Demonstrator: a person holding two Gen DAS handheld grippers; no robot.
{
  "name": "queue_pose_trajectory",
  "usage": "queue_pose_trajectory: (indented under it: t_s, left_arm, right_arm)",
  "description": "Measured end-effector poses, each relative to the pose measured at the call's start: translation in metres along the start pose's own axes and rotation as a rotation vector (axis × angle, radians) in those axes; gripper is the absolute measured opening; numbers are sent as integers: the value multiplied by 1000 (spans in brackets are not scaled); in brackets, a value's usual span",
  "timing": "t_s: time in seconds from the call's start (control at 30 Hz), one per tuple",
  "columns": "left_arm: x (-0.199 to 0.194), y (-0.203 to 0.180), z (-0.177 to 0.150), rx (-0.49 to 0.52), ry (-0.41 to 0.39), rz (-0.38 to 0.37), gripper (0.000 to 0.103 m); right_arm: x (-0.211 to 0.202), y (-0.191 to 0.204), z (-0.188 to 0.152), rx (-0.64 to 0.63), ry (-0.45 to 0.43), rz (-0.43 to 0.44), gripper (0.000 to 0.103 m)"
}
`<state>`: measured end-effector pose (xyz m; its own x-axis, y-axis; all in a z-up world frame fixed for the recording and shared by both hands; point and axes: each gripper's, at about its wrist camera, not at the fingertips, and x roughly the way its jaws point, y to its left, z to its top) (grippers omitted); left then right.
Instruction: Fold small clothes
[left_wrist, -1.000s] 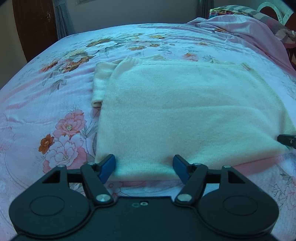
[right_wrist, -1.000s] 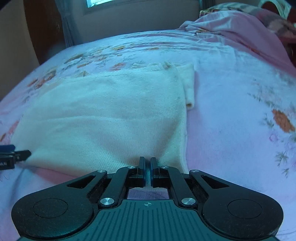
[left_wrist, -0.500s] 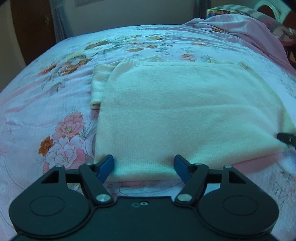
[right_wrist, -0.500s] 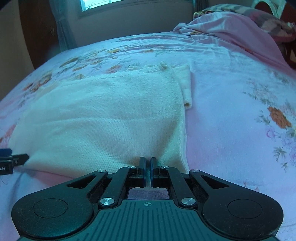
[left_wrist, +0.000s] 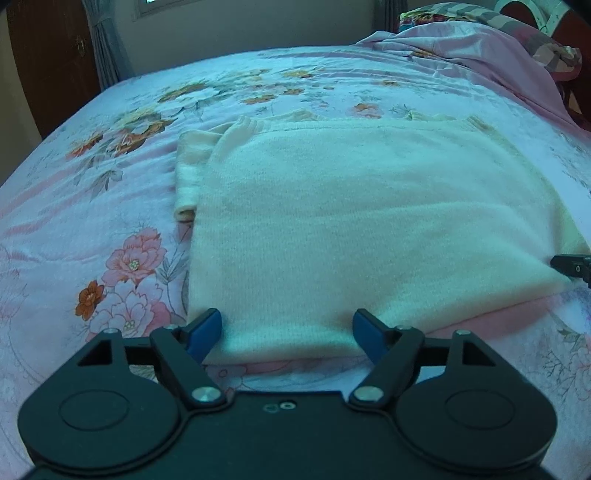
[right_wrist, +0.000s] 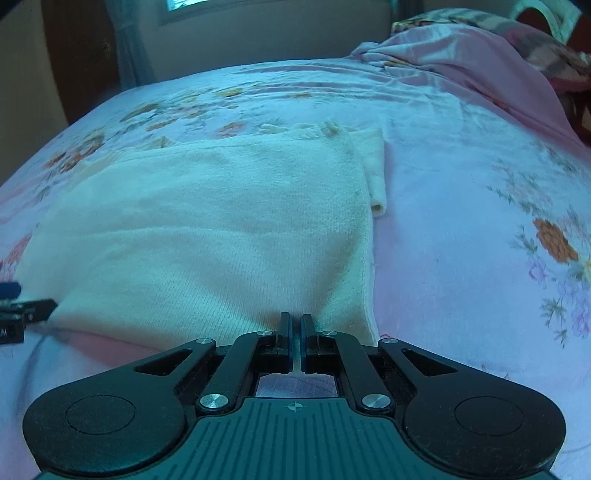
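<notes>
**Cream sweater flat on the bed, one tool spread, one pinched on the hem**

Off to the left of our left tool (left_wrist: 287, 334) we see the floral bedsheet (left_wrist: 110, 206), pink and orange blooms printed on it. Directly ahead of that tool lies the cream knit sweater (left_wrist: 351, 221), spread flat on the bed with one sleeve (left_wrist: 188, 177) folded alongside its left edge. The left tool's blue-padded fingers (left_wrist: 205, 328) stand wide apart, straddling the near hem of the sweater (whether the pads touch the cloth we cannot tell). At the far right of this view a dark tip of the other tool (left_wrist: 572, 266) sits at the sweater's right near corner.

From our right tool (right_wrist: 295, 328), the sweater (right_wrist: 221, 229) stretches ahead and to the left, its other sleeve (right_wrist: 375, 173) lying just right of the body. This tool's fingers are drawn together on the near hem, close to the sweater's right edge, with the fabric puckering up from the pinch. Beyond, to the right, a crumpled pink blanket (right_wrist: 480, 66) is heaped at the head of the bed.
</notes>
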<state>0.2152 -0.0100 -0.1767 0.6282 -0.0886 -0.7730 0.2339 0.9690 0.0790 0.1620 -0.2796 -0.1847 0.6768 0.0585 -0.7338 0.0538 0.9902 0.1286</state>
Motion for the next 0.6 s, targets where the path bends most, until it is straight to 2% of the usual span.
queue_pose_trajectory:
  t_s: [0.1,0.23,0.37,0.47,0.53,0.6]
  left_arm:
    - [-2,3,6,-26,22,-6,74]
    - [-17,7,15,-59,-20,-9,75]
    - [-19,6,37,-69,-46,-20,75]
    - [-2,-2,62,-20,-49,4,75]
    - [15,-3,78,-3,-52,19,75]
    - [33,2,95,-16,-56,69,74]
  right_arm:
    - [-4,3,10,-8,19,4,3]
    - [-19,10,21,-22,-57,30,3]
    - [-11,21,33,-34,-72,77,3]
    - [8,29,51,-74,-63,109,3]
    - [23,28,72,-92,-79,100,3]
    - [38,16,95,-51,-85,85,4]
